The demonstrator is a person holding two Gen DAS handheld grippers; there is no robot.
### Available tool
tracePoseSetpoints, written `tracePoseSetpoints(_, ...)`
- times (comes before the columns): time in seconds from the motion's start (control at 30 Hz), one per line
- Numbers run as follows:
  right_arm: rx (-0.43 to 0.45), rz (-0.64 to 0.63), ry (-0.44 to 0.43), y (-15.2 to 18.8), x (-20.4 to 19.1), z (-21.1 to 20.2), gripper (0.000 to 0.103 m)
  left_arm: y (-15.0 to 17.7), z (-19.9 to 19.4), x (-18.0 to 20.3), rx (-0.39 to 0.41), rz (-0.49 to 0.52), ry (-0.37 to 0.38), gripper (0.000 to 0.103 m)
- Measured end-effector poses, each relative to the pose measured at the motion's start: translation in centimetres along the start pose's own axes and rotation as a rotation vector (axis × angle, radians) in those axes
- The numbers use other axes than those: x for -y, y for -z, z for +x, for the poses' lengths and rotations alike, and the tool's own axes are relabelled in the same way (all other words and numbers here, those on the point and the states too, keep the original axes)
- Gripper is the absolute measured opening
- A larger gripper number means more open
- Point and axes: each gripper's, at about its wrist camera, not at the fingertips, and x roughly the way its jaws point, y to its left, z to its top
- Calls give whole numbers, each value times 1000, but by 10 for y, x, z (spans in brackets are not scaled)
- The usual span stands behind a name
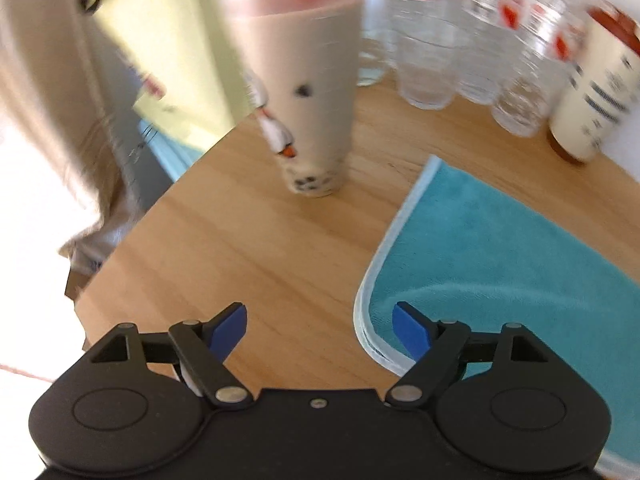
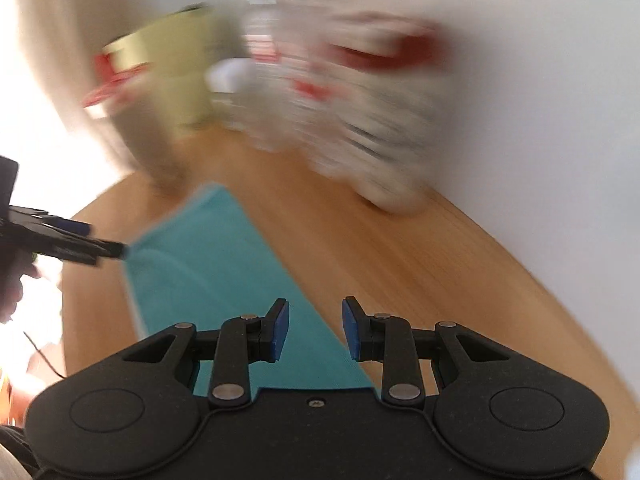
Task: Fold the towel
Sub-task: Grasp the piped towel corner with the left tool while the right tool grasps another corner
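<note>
Over the towel [image 1: 500, 240], both grippers gape empty; bottle labels blur unreadable.

A wooden table [image 1: 256, 248] bears a teal towel [image 1: 500, 248], cup [image 1: 304, 92] and bottles [image 1: 432, 48].

Bright daylight from the left, both fisheye views blurred by motion.

Overexposed white glare fills the left edges. In the left wrist view the tall milky plastic cup [image 1: 304, 92] and clear plastic bottles [image 1: 472, 40] smear softly, while the teal terry towel [image 1: 500, 248] stays fairly sharp. The right wrist view streaks heavily across the far objects; the light wooden table [image 2: 420, 264] curves at the rim.
</note>
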Motion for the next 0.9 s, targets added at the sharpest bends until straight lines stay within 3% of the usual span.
tracePoseSetpoints(0.17, -37, -120, -102, -51, -28, 66, 33, 1, 10, -5, -40, -102, -16, 82)
tracePoseSetpoints(0.37, -104, -221, -130, -72, -41, 127, 33, 1, 21, -9, -74, -127, 0, 81)
tracePoseSetpoints(0.67, -152, -250, -186, -88, -39, 166, 33, 0, 27, -7, -85, -104, 33, 79)
tracePoseSetpoints(0.73, -157, -260, -192, -90, -43, 169, 33, 0, 26, -4, -82, -93, 39, 72)
tracePoseSetpoints(0.8, -169, -270, -193, -91, -47, 171, 24, -1, 26, -2, -81, -78, 47, 63)
tracePoseSetpoints(0.83, -183, -264, -204, -92, -47, 171, 13, -1, 25, 0, -81, -69, 56, 54)
tracePoseSetpoints(0.87, -191, -255, -209, -92, -46, 171, 11, -3, 24, 2, -81, -58, 74, 47)
tracePoseSetpoints(0.9, -191, -254, -205, -92, -45, 171, 10, -4, 23, 4, -81, -50, 89, 28)
